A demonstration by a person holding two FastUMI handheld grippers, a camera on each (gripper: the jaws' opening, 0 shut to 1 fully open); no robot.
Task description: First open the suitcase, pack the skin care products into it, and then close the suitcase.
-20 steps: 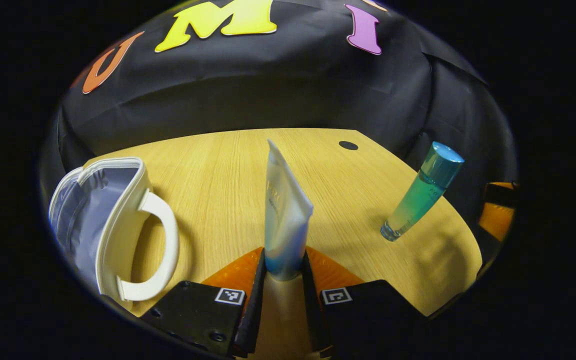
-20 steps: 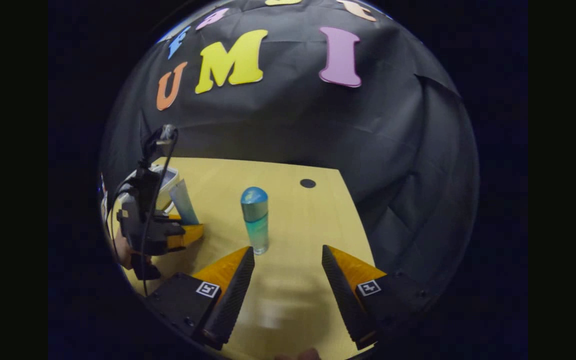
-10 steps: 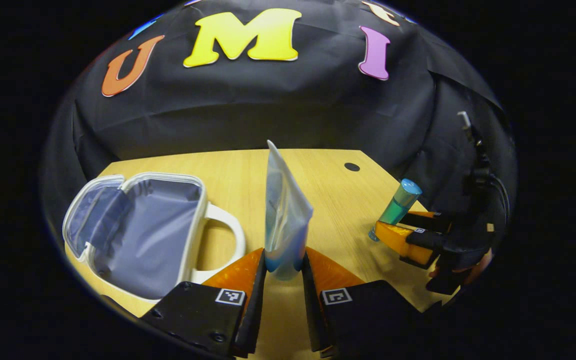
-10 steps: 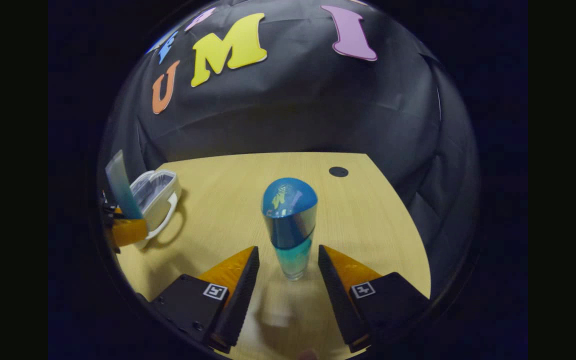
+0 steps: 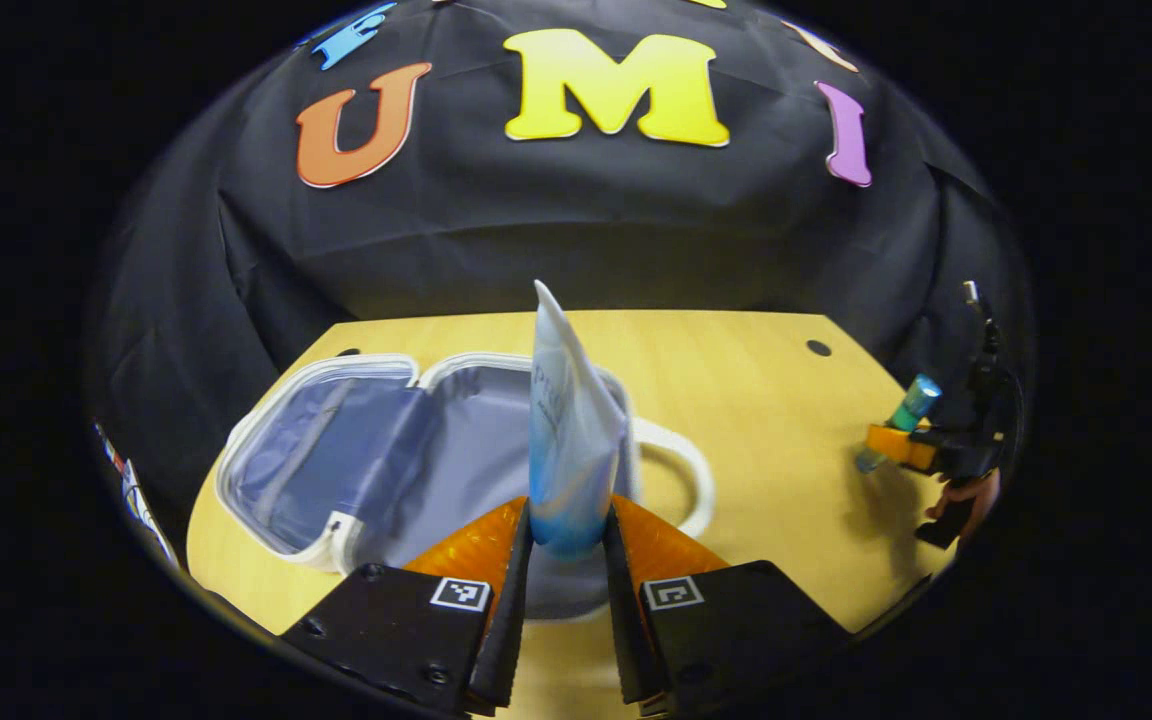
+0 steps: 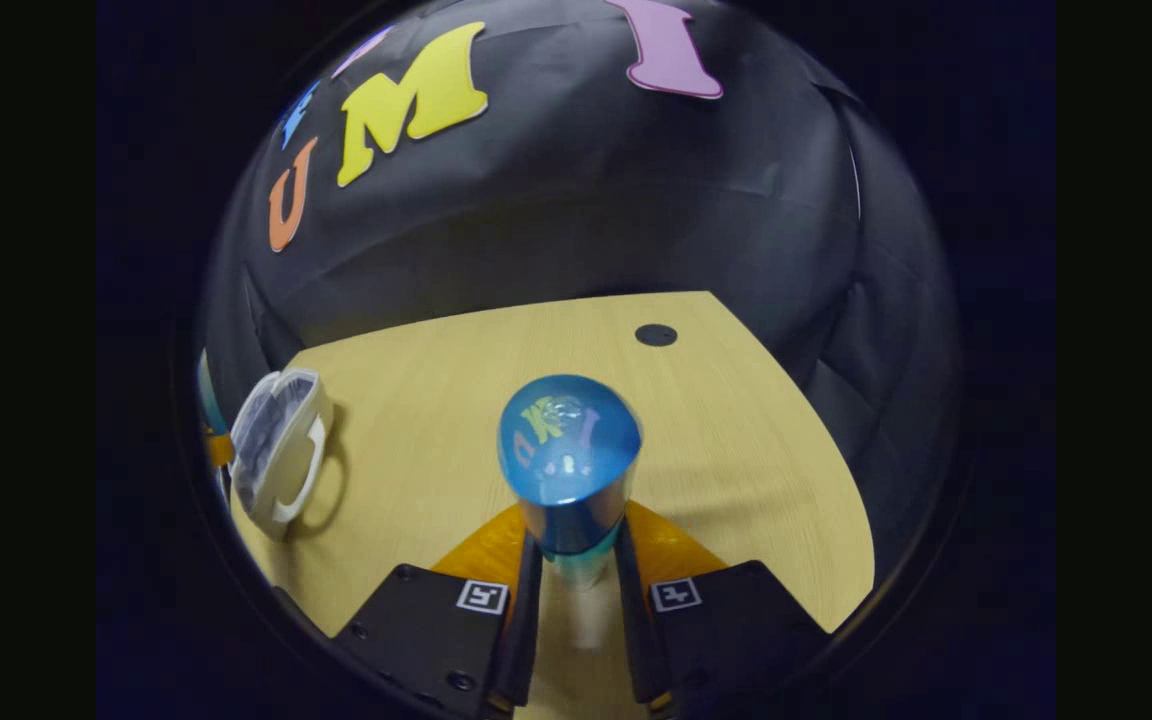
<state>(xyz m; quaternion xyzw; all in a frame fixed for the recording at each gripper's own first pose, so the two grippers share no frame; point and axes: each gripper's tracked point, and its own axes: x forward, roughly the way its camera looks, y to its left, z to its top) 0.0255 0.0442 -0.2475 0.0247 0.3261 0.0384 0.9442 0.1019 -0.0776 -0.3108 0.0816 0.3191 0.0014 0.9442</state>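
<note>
My left gripper is shut on a pale blue-and-white tube, held upright just in front of the open white suitcase, which lies flat with its grey-blue lining showing and its handle to the right. In the right gripper view, my right gripper is shut on a teal bottle with a blue cap, standing upright between the fingers. The same bottle and the right gripper with a hand appear at the far right of the left gripper view. The suitcase lies at the table's left.
The wooden table has a small dark hole near its back right corner; the same table hole appears in the right gripper view. The black cloth wall stands close behind the table.
My left gripper has carried the tube leftward up to the open suitcase. My right gripper has closed in around the teal bottle and shut on it.
</note>
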